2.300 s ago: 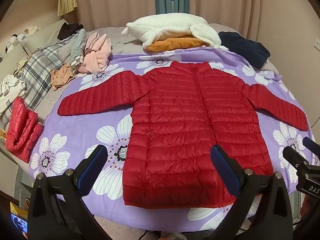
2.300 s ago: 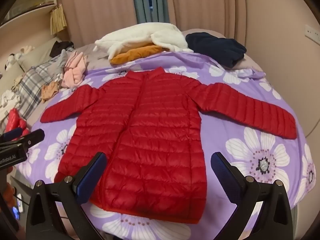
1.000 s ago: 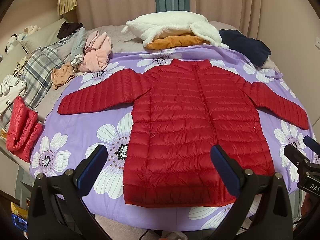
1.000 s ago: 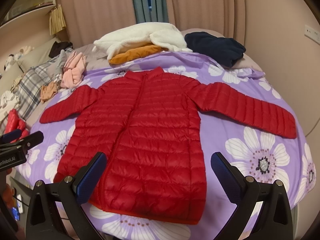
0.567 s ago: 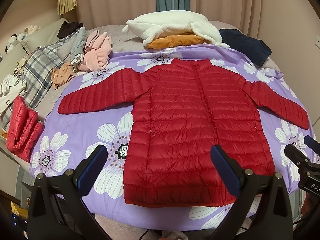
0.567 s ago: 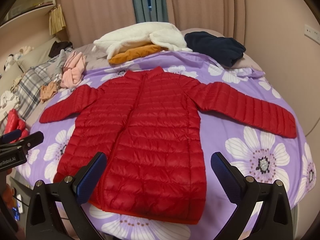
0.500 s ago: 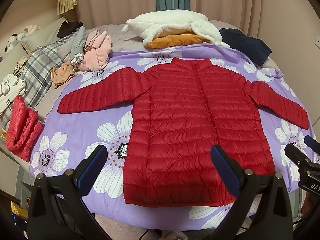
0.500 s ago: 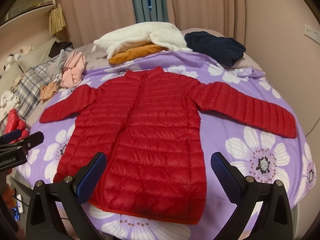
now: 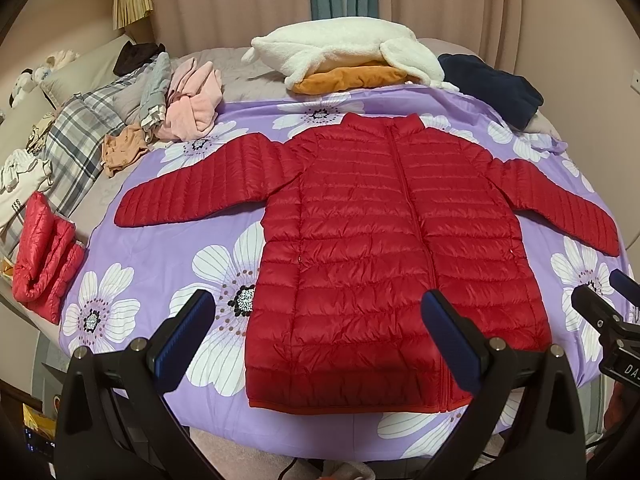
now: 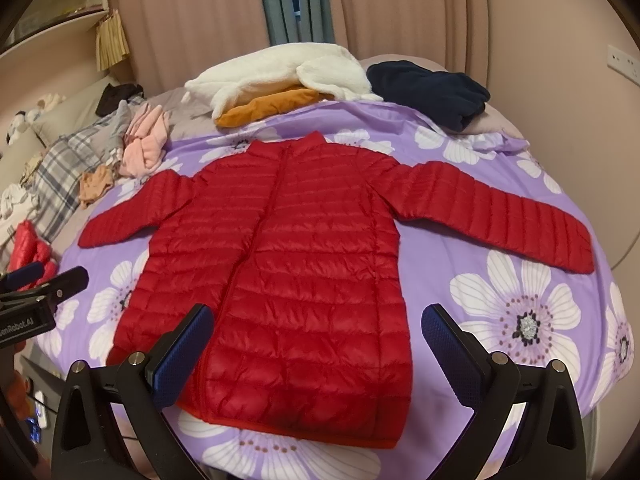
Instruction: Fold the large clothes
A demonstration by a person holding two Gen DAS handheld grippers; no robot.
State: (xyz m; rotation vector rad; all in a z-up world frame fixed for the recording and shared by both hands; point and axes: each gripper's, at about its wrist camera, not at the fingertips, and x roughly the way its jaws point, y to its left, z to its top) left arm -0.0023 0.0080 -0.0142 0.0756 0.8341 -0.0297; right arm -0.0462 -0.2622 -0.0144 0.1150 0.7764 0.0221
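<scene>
A red quilted puffer jacket (image 9: pixel 384 240) (image 10: pixel 288 272) lies flat and zipped on the purple flowered sheet (image 9: pixel 160 264), collar at the far side, both sleeves spread out to the sides. My left gripper (image 9: pixel 316 332) hovers open above the jacket's near hem, holding nothing. My right gripper (image 10: pixel 316 344) is open too, above the hem's right part, with nothing between its fingers. Each gripper's tip shows at the edge of the other's view.
Behind the jacket lie a white fleece (image 9: pixel 344 46) on an orange garment (image 9: pixel 348 78), a navy fleece (image 9: pixel 492 88) and pink clothes (image 9: pixel 192 100). A folded red jacket (image 9: pixel 42 264) and plaid bedding (image 9: pixel 76 140) are at the left. The bed's near edge runs just below the hem.
Both views have barely shifted; the jacket lies as before and both grippers stay open.
</scene>
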